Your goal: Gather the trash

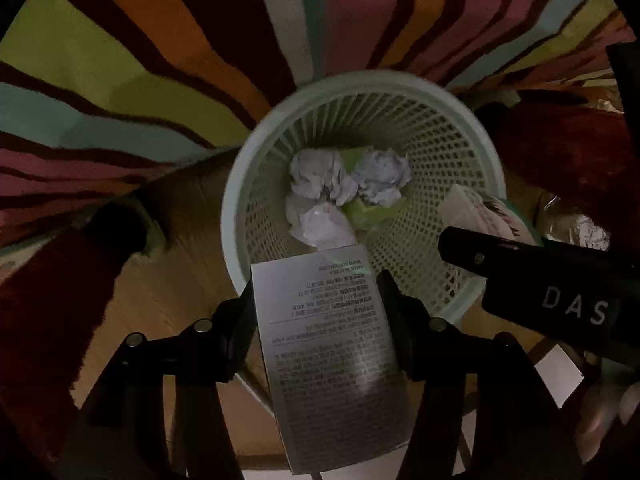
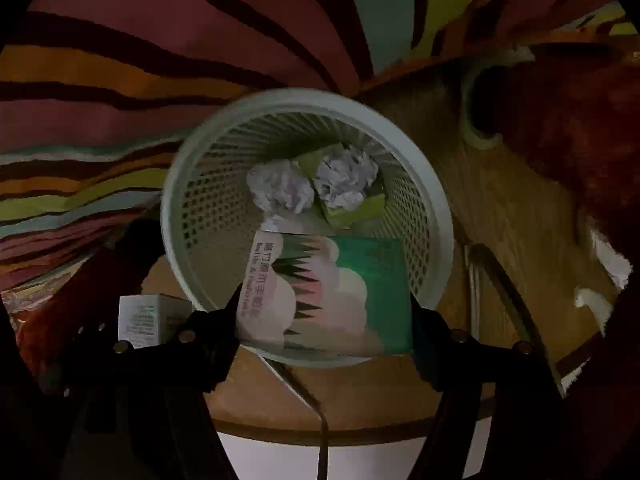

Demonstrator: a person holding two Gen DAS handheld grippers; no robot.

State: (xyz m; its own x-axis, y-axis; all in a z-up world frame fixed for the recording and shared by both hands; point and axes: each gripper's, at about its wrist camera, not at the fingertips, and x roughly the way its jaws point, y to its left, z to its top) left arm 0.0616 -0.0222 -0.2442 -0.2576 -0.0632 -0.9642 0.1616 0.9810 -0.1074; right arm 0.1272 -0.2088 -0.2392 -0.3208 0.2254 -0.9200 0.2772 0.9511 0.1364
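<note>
Striped carpet (image 1: 120, 60) surrounds a mesh wastebasket (image 1: 440, 152) holding 2 paper wads (image 1: 316, 176); left gripper (image 1: 320, 292) clamps a grey box (image 1: 332, 352), right gripper (image 2: 324, 304) clamps a green box (image 2: 360, 292).

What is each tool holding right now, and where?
Left tool clamps the grey printed box across its side edges. Right tool clamps the green-and-pink box by its sides.

Paper balls (image 1: 348, 178) in basket (image 1: 240, 184); basket on wooden surface (image 1: 192, 280), rug (image 1: 120, 80) behind
</note>
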